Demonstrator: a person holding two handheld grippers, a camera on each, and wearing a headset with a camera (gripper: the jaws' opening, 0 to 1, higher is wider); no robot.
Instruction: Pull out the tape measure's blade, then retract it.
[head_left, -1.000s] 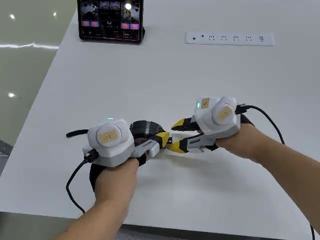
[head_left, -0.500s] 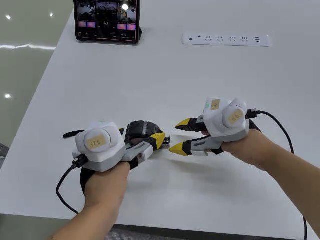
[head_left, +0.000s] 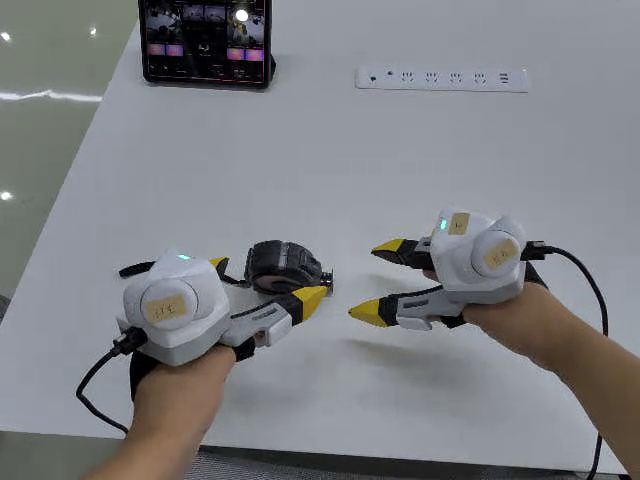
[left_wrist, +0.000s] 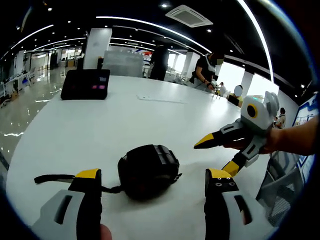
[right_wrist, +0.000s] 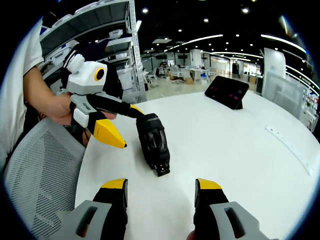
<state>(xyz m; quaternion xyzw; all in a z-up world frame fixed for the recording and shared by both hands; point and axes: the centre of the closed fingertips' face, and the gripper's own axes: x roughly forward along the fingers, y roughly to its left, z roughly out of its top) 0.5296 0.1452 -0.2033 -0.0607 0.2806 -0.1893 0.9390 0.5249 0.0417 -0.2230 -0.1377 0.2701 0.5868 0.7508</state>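
The black tape measure (head_left: 283, 264) lies on the white table (head_left: 330, 160), blade wound in, its hook (head_left: 328, 277) pointing right and a black strap (head_left: 135, 268) trailing left. My left gripper (head_left: 264, 280) is open, its yellow-tipped jaws spread to either side of the case and not touching it. From the left gripper view the tape measure (left_wrist: 148, 170) rests just ahead of the open left gripper (left_wrist: 153, 175). My right gripper (head_left: 377, 280) stands open to the right of the hook, a short gap away. The right gripper view has the tape measure (right_wrist: 152, 142) lying beyond the open right gripper (right_wrist: 161, 184), with the left gripper (right_wrist: 125, 125) at its far side.
A dark tablet (head_left: 205, 40) stands at the table's back left. A white power strip (head_left: 440, 78) lies at the back right. The table's left edge (head_left: 60, 200) drops to a glossy floor. Cables trail from both grippers toward the near edge.
My left gripper has opened and let go of the tape measure, drawing back left. My right gripper has pulled away to the right from the hook. The head camera has also shifted.
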